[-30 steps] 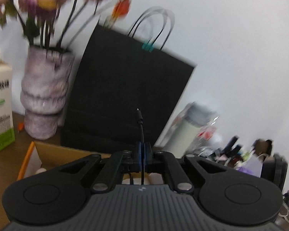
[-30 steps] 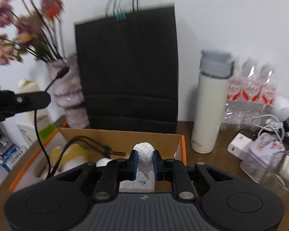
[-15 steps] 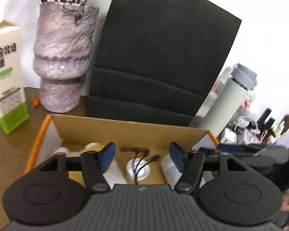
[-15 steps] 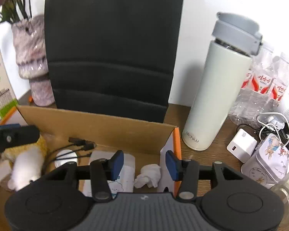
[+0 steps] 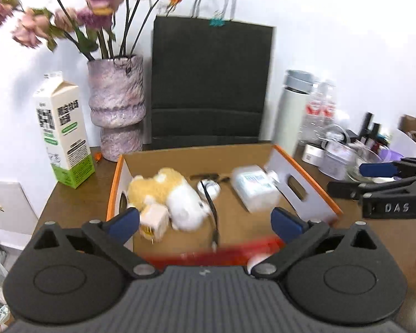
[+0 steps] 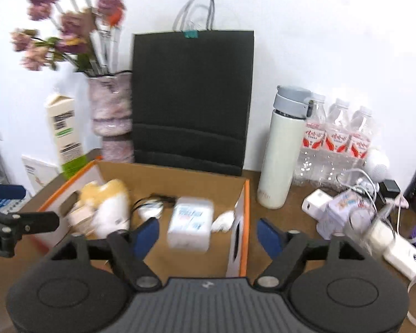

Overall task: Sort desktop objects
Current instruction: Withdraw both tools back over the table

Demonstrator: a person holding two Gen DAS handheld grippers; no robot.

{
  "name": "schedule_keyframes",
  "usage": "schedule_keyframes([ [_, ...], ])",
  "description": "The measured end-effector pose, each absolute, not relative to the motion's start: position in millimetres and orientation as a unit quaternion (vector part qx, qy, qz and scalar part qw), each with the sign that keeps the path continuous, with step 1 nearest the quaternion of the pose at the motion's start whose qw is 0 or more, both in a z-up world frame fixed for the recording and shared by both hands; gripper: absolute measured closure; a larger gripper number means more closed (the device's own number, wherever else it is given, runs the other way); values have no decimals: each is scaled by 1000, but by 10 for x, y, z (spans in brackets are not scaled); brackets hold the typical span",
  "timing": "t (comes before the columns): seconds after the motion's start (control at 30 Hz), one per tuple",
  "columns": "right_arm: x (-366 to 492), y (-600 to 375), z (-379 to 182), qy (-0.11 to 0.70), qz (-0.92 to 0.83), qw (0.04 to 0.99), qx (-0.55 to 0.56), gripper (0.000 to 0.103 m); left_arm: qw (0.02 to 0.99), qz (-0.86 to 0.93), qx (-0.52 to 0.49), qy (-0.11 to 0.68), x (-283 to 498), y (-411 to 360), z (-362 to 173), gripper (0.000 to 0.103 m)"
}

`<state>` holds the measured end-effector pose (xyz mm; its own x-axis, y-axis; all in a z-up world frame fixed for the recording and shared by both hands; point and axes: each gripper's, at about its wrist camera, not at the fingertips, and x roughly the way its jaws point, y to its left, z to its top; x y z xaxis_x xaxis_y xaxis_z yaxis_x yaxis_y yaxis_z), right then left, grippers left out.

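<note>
both grippers look between picks: in the left view the left gripper (image 5: 205,220) is opening wide, empty, over the box (image 5: 305,191) near the table's middle, and in the right view the right gripper (image 6: 208,234) opens empty above it, so next comes reaching for the clutter (image 6: 346,216) by the table's right edge.

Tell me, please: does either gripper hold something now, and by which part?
Nothing is held. The left gripper and right gripper are both opening, with nothing between their pads, above the cardboard box.
</note>
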<state>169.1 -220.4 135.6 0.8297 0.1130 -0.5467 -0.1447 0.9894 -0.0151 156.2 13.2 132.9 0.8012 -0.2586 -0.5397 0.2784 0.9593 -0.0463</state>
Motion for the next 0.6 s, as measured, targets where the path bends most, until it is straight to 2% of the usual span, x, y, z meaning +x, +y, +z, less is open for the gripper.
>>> schedule_keyframes([
  [0.17,917,-2099,1048,272,82,958,-22,25,956,-138,-14,259,858,277,1176,0],
  [0.47,-158,-1940,419,293,85,952,-14,25,948,-75,-62,302,-96,471,514,0],
  [0.6,-467,-1912,296,298,99,949,13,24,954,-47,-45,291,-387,438,354,0],
])
